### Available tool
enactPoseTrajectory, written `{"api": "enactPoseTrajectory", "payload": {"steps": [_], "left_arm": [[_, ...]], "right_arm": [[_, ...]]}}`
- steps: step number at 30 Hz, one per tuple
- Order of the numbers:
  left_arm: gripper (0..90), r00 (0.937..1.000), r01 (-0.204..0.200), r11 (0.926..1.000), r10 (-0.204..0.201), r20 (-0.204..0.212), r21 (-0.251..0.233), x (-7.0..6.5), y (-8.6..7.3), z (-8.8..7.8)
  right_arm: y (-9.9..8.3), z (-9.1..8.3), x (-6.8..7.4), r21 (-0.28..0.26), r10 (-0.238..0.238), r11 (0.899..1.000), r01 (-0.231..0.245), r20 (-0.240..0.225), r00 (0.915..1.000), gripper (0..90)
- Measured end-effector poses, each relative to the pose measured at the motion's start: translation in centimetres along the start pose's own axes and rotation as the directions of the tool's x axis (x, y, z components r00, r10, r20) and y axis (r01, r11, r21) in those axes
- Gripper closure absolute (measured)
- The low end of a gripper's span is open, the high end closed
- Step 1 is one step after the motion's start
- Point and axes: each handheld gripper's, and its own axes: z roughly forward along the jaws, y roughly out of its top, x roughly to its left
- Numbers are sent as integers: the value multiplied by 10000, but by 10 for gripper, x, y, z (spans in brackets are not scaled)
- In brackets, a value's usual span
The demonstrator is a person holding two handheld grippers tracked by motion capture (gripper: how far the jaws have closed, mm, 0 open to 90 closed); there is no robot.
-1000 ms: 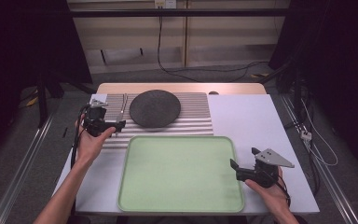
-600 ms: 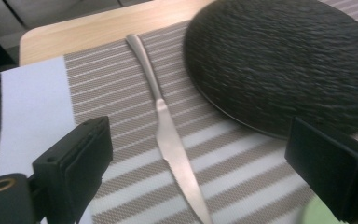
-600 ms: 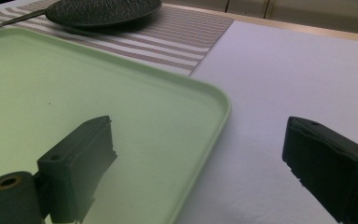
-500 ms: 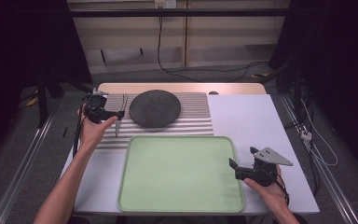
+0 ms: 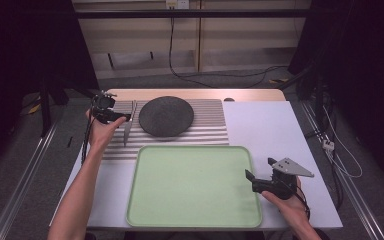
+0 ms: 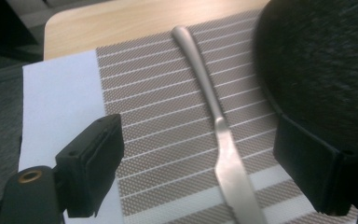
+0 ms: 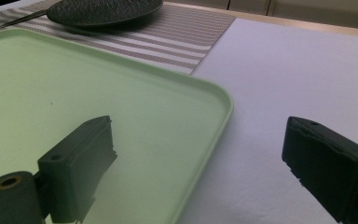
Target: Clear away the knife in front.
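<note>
Nearest the person, the right tongs (image 5: 250, 180) rest in a hand over the near right rim of the green tray (image 5: 192, 220), jaws spread wide and holding nothing. Farther off, beyond that tray, the left tongs (image 5: 125, 118) hover over the striped mat (image 5: 210, 127); their jaws have just been closing yet stay wide apart, the knife (image 6: 216, 135) lying untouched between them. The dark plate (image 5: 166, 116) sits just beside the knife, right of the left tongs.

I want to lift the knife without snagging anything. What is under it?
The knife lies flat on the striped placemat, beside the dark plate. Nothing else shows beneath it; the strip of mat directly under the knife is covered.
</note>
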Motion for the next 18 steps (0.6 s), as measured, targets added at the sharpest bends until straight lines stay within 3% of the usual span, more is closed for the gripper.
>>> {"api": "enactPoseTrajectory", "payload": {"steps": [3, 5, 10, 15, 18], "left_arm": [[183, 10000, -32, 10000, 32, -22, 63, 2, 1, 4], [194, 9998, 179, 9998, -178, -120, 111, 3, 5, 12], [222, 10000, 48, 9992, -45, -66, 404, -1, 12, 26], [322, 9997, -118, 9969, 134, -204, 776, -5, 22, 40], [374, 9998, 128, 9944, -115, -131, 1046, -4, 24, 53]], "right_arm": [[0, -1, 0, -9, -25, 10000, 25, -10, 10000, 95], [0, -1, 0, 26, -21, 10000, 21, -24, 10000, 95], [-1, -1, 0, 111, 33, 9999, -32, -90, 10000, 95], [-2, 0, -1, 185, 146, 9997, -145, -93, 9998, 95], [-3, -1, -1, 200, 143, 9997, -140, -147, 9998, 95]]}}
